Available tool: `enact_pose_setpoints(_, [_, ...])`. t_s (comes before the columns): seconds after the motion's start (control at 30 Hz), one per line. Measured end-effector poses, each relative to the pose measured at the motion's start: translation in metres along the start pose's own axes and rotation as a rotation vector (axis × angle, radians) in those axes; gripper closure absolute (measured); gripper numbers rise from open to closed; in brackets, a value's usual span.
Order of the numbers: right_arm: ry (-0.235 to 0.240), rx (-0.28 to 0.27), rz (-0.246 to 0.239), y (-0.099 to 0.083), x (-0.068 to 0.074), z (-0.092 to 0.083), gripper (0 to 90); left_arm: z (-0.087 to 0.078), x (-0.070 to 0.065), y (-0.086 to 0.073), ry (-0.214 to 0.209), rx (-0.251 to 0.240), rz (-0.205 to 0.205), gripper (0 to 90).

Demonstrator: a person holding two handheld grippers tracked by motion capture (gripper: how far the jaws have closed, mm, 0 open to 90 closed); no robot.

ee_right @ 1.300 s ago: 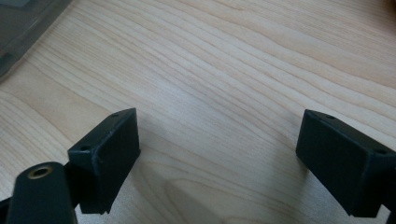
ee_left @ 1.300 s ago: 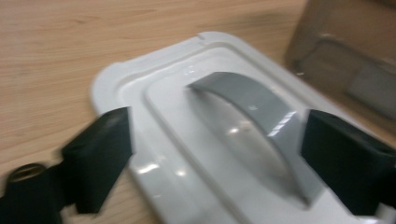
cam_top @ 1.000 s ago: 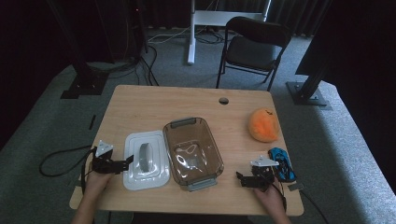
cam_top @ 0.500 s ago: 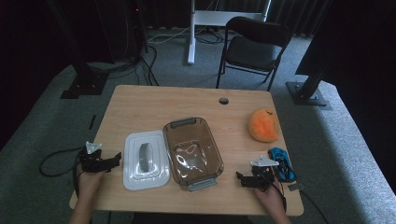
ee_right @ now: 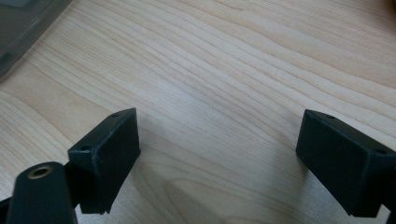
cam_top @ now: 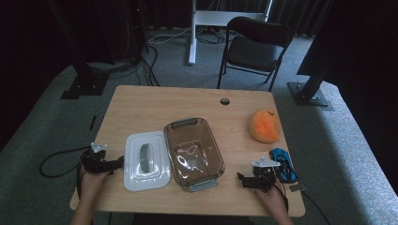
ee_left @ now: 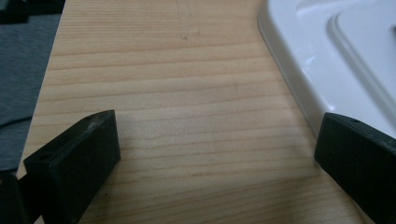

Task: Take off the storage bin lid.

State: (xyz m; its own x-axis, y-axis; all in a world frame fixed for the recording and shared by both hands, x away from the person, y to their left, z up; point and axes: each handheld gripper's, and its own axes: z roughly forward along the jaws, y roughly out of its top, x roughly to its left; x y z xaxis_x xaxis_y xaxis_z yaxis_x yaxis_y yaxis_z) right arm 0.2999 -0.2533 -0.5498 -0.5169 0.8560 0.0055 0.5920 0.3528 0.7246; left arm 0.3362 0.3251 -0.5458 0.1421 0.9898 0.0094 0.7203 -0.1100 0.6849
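The left gripper (cam_top: 117,162) is held with jaws wide apart and empty just beside the white lid (cam_top: 146,161), which lies flat on the table (cam_top: 141,101) against the clear box (cam_top: 193,152); the right gripper (cam_top: 245,179) is likewise spread over bare wood. The lid is judged light, stiff and slick. It is best taken by its raised grey handle (cam_top: 146,157) or by an overhanging rim.

On your table (cam_top: 141,101), the lid (cam_top: 147,160) lies just left of the tub (cam_top: 193,152), edges nearly touching. The plush (cam_top: 265,125) sits well right of the tub, with the toy car (cam_top: 284,164) nearer you. A chair (cam_top: 253,47) stands behind the table.
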Motion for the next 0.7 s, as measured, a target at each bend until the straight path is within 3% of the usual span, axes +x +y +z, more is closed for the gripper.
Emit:
enact_pose_setpoints(0.23, [-0.010,0.000,0.009,0.001,0.001,0.001,12.6,0.000,-0.002,0.000,0.014,0.002,-0.015,0.7])
enact_pose_setpoints(0.37, [0.009,0.027,-0.014,0.005,0.003,0.002,11.5,0.000,-0.003,0.001,0.024,0.000,-0.028,0.7])
enact_pose_setpoints(0.5, [0.001,0.060,-0.004,0.009,0.006,0.002,10.7,0.000,-0.004,0.001,0.029,0.000,-0.033,0.8])
enact_pose_setpoints(0.7, [0.040,0.080,-0.005,0.015,0.008,0.003,10.3,0.000,-0.005,0.000,0.026,-0.001,-0.032,0.7])
